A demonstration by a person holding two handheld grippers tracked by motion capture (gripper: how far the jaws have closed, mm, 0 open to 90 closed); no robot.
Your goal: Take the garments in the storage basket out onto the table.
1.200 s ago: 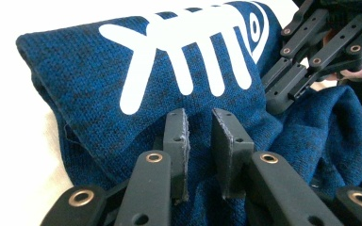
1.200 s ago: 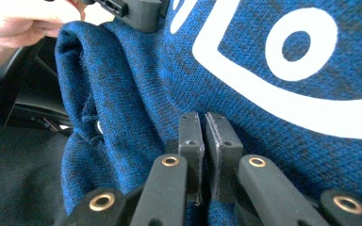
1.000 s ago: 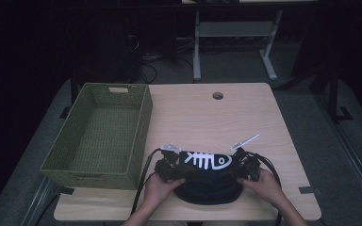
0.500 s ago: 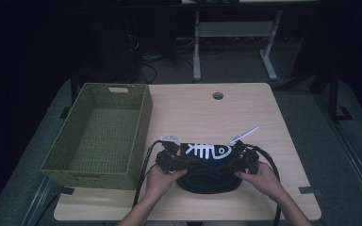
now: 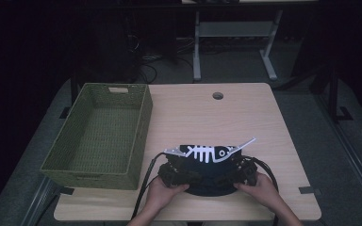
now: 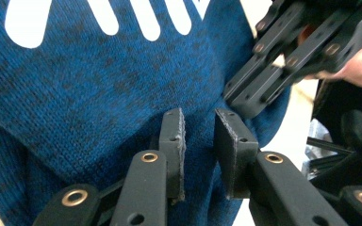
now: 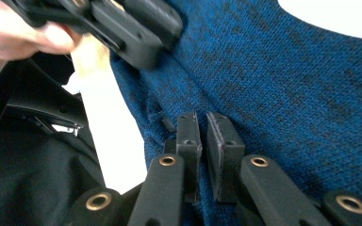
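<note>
Your left gripper (image 6: 199,136) sits low in the left gripper view with its jaws a little apart, a narrow gap between the pads, and the blue knit sweater (image 6: 99,89) lies right under and behind them; whether any fabric is caught in that gap cannot be told. Your right gripper (image 7: 202,141) has its jaws nearly together in the lower middle of the right gripper view, with only a thin slit between the pads, pressed down against the same knit.

In the high view, both grippers are at the lower middle of the frame, your left gripper (image 5: 174,173) and right gripper (image 5: 242,172) at the two sides of the sweater (image 5: 207,176), which lies bunched on the wooden table (image 5: 226,117) near its front edge. The white fish-bone print (image 5: 207,153) faces up on top. The green woven basket (image 5: 99,136) stands just left of the sweater, at the left of the frame.
</note>
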